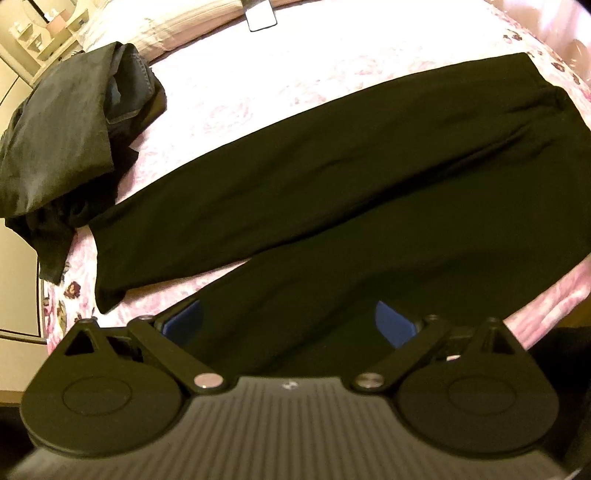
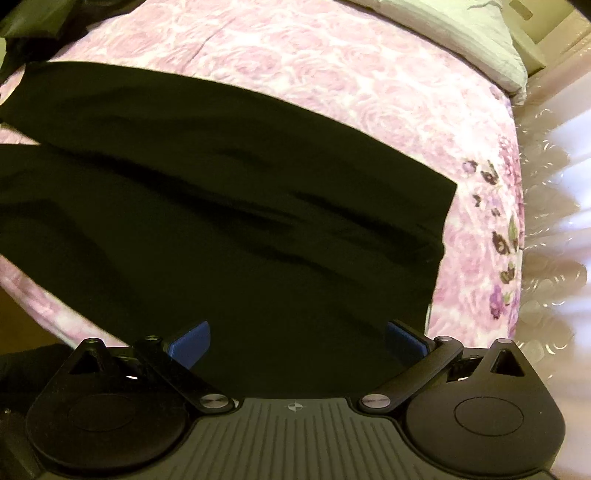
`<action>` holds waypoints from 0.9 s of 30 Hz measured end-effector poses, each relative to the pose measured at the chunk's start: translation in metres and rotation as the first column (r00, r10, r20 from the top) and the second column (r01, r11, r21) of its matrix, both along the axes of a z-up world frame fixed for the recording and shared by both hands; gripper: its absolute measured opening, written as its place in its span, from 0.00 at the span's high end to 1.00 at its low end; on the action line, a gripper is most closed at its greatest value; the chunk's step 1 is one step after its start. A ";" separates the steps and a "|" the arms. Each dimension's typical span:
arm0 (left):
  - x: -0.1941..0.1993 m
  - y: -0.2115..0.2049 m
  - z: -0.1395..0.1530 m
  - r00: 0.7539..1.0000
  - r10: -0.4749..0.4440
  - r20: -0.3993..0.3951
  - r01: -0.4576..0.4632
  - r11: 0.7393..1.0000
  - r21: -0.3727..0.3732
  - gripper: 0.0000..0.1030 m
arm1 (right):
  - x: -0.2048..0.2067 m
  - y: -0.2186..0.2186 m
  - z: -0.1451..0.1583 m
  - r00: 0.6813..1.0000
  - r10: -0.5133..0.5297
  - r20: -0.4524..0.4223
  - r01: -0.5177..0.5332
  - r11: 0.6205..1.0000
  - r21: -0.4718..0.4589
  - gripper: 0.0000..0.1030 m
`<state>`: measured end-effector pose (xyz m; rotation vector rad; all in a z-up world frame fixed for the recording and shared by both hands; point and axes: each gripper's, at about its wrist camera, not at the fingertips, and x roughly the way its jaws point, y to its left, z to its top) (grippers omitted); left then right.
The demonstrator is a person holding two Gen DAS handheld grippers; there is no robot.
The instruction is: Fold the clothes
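Note:
Black trousers point(image 1: 332, 177) lie spread flat on the pink floral bedspread point(image 1: 258, 81). One leg runs to the far left and the other comes toward my left gripper point(image 1: 290, 325). That gripper is open, its blue pads point(image 1: 184, 319) wide apart over the near leg. In the right wrist view the same trousers point(image 2: 221, 206) fill the middle. My right gripper point(image 2: 297, 341) is open above the waist end, blue pads point(image 2: 190, 345) apart, nothing between them.
A heap of dark clothes point(image 1: 70, 129) sits at the bed's left edge. Pillows point(image 2: 461, 33) lie at the head. A white shelf unit point(image 1: 40, 33) stands beyond. A lace bed skirt point(image 2: 550, 221) hangs at the right.

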<state>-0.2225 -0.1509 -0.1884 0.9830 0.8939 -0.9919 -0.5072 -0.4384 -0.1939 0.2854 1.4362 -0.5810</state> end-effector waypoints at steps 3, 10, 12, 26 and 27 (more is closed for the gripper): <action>0.004 0.002 -0.002 1.000 -0.012 0.003 0.012 1.000 0.003 0.04 | 0.002 0.011 -0.003 1.000 0.000 -0.002 0.000 1.000 0.015 0.00; 0.011 0.009 -0.003 1.000 -0.026 0.007 0.026 1.000 0.010 0.04 | 0.007 0.030 -0.009 1.000 0.005 -0.007 -0.005 1.000 0.030 0.00; 0.013 0.013 -0.003 1.000 -0.023 0.008 0.022 1.000 0.013 0.04 | 0.009 0.032 -0.013 1.000 0.014 -0.011 -0.013 0.999 0.034 0.00; 0.035 0.046 -0.005 0.999 0.026 0.024 -0.027 0.998 0.055 0.04 | 0.038 0.051 -0.038 0.996 0.086 -0.011 -0.084 0.993 0.082 0.00; 0.037 0.048 -0.005 0.999 0.030 0.024 -0.032 0.998 0.057 0.04 | 0.040 0.052 -0.039 0.996 0.091 -0.012 -0.090 0.992 0.086 0.00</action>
